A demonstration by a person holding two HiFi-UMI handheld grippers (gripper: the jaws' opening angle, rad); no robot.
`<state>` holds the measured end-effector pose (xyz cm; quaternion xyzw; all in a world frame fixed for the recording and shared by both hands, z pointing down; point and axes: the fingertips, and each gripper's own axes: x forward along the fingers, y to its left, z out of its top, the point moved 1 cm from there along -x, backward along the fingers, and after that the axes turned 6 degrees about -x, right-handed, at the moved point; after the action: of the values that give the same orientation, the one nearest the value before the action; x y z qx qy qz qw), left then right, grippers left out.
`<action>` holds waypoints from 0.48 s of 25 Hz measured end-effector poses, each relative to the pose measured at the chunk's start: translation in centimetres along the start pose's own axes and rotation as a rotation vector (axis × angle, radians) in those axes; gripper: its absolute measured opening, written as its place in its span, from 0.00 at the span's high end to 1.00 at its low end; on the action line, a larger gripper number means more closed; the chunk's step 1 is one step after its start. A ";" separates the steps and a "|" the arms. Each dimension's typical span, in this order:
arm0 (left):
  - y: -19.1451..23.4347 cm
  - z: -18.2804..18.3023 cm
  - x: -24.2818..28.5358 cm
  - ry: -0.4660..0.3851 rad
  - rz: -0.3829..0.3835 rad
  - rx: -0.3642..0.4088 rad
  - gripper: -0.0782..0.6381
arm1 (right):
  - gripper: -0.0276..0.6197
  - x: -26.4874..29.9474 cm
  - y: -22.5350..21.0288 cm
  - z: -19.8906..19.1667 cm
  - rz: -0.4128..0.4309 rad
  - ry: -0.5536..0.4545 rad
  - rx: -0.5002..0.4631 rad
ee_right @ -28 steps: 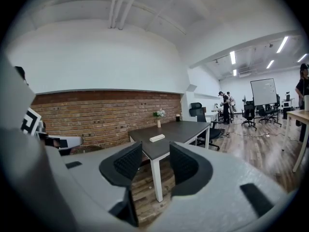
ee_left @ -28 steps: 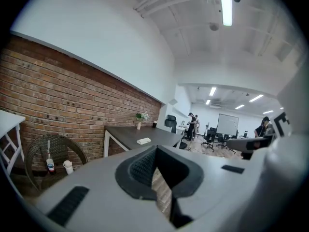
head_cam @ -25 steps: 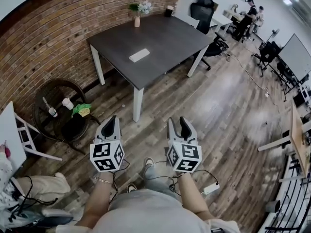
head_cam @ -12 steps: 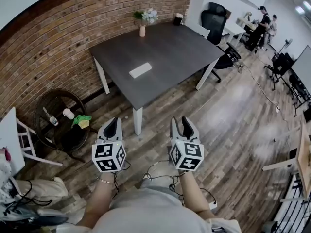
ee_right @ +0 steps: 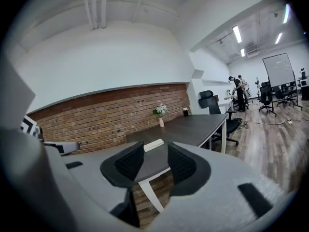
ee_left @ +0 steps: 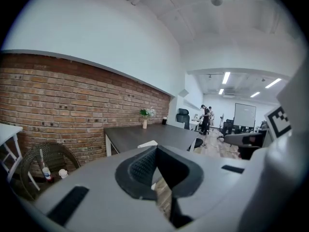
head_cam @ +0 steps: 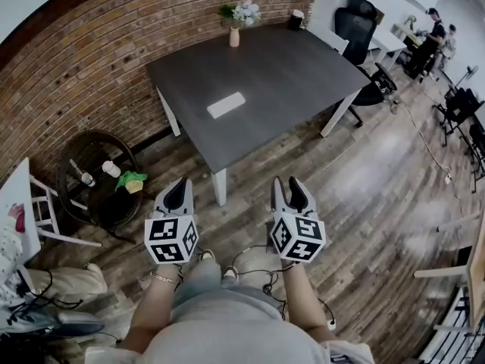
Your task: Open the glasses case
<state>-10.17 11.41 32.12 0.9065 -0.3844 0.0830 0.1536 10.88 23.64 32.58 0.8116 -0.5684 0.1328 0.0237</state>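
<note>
Short of the dark counter [head_cam: 288, 67], where the pale glasses case [head_cam: 226, 105] lies well out of reach, the left gripper [head_cam: 180, 188] points ahead with fingers together, and the right gripper [head_cam: 286, 186] has empty fingers, just narrowed slightly, standing apart, seemingly on approach.

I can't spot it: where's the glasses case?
Head view, upper middle: the case lies flat on the dark table, towards its left edge, well short of the vase at the far side.

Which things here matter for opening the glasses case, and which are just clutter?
Job: glasses case; dark table under it; left gripper; right gripper.
Lying about: flower vase; dark cup; wicker stand; bottle; office chair.
</note>
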 end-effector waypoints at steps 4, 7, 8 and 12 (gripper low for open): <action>0.6 0.4 2.5 0.001 0.007 -0.006 0.89 | 0.71 2.3 -0.7 -0.1 -0.001 0.015 0.008; 1.2 0.4 5.1 0.005 0.003 -0.021 0.89 | 0.71 4.5 -1.1 -0.2 0.001 0.029 0.002; 1.2 0.5 6.1 0.007 -0.005 -0.026 0.89 | 0.71 5.4 -1.2 0.0 0.000 0.031 -0.001; 1.9 2.1 10.8 0.000 -0.031 -0.041 0.89 | 0.71 9.6 -1.2 1.8 0.003 0.028 -0.030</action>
<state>-4.01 2.14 33.43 0.9090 -0.3719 0.0729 0.1733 15.40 14.90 33.34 0.8083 -0.5713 0.1355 0.0435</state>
